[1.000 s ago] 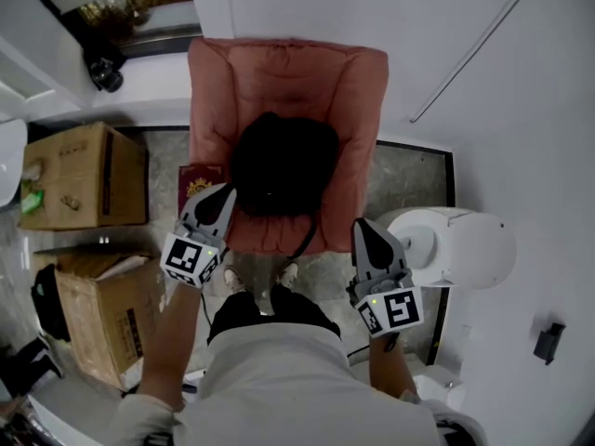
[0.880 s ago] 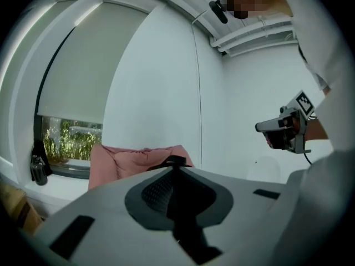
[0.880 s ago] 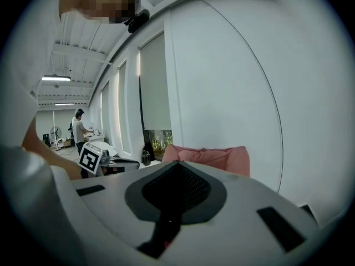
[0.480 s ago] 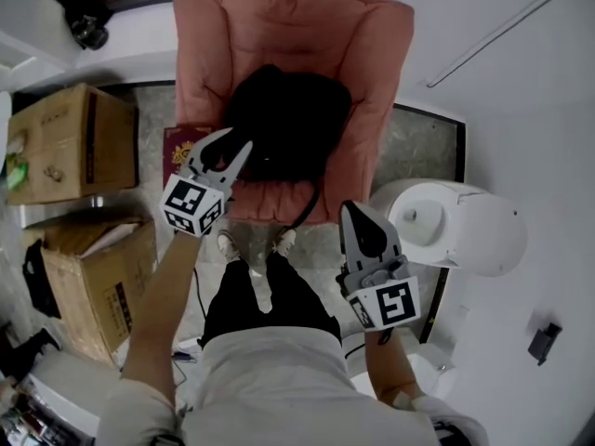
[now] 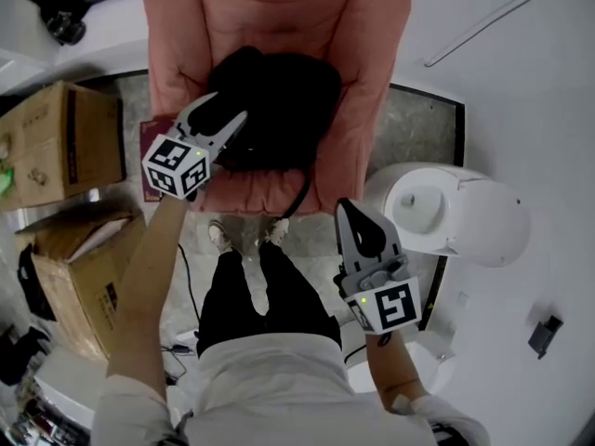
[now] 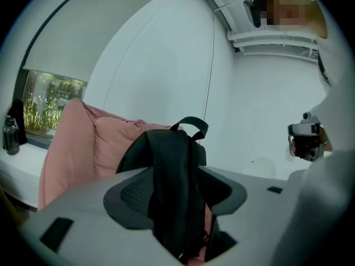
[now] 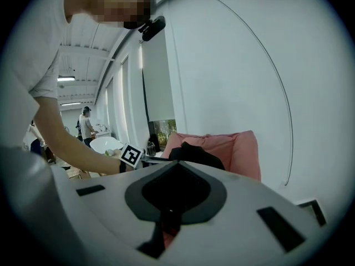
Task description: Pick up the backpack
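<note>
We judged the step in hand to be the reach: getting the left gripper (image 5: pixel 226 119) onto the backpack (image 5: pixel 279 110) before any lift. To do it well, we thought the jaws should finish spreading before going further in, since they were opening at that moment and the bag is soft and bulky. A pinch on a thin fold of cloth would likely slip once the weight came on. The better hold, in our view, was the carry loop (image 6: pixel 194 124) at the top of the bag, taken square between the pads. The loose strap (image 5: pixel 303 191) trailing over the front of the seat could snag, so a straight lift seemed safer than a pull toward us.

The backpack sat on the seat of the armchair (image 5: pixel 372 54), leaning against the back cushion. In the left gripper view its dark body stood upright in the gap between the two jaws, filling the middle of it, with the loop rising above them. The pads were not pressing on it, and we could not tell whether they brushed the cloth. From above, the left jaws reached over the bag's near left corner. The right gripper (image 5: pixel 346 210) hung well apart from the bag, in front of the chair, jaws closed together on nothing, the backpack showing only far beyond their tips
</note>
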Demonstrator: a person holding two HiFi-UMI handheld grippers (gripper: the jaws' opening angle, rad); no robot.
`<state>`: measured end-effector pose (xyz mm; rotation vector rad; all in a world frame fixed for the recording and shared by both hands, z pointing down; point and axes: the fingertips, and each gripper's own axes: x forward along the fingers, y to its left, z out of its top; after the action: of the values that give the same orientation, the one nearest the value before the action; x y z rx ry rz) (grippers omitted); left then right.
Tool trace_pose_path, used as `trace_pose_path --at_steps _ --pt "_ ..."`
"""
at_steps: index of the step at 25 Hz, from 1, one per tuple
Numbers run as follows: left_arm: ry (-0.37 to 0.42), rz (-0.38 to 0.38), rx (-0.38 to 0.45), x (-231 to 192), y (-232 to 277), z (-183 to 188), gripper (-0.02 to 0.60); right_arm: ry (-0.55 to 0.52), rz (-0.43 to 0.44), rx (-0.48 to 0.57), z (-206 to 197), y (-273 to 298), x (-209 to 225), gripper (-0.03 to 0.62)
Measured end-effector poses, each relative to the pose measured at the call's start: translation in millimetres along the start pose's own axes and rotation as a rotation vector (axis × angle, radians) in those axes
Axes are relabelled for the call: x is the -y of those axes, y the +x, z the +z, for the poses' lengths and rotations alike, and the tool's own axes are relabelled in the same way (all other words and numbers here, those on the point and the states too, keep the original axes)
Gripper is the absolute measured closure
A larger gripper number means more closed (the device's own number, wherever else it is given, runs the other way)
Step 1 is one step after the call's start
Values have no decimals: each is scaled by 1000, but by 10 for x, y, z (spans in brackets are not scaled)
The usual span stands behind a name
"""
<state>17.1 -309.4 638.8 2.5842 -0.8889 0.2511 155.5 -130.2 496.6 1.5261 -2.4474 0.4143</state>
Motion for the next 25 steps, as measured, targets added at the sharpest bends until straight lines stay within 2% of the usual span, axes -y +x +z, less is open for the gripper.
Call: trace_pose_path --at_steps 2,4,8,13,20,25 --pt "2 -32 16 2 64 -11 325 6 -4 -15 -73 -1 50 572" --pt "-8 -102 56 40 106 21 296 9 -3 -21 -117 14 79 572" --pt "-109 -229 118 44 202 87 279 8 -4 -32 -172 49 159 572" --pt "-159 -400 96 163 398 121 279 1 -5 -52 -220 43 256 572" --pt "-125 -673 5 508 660 165 281 8 4 -83 -325 75 274 572" --pt "-251 -784 97 534 684 354 295 18 -5 -90 -395 37 400 572"
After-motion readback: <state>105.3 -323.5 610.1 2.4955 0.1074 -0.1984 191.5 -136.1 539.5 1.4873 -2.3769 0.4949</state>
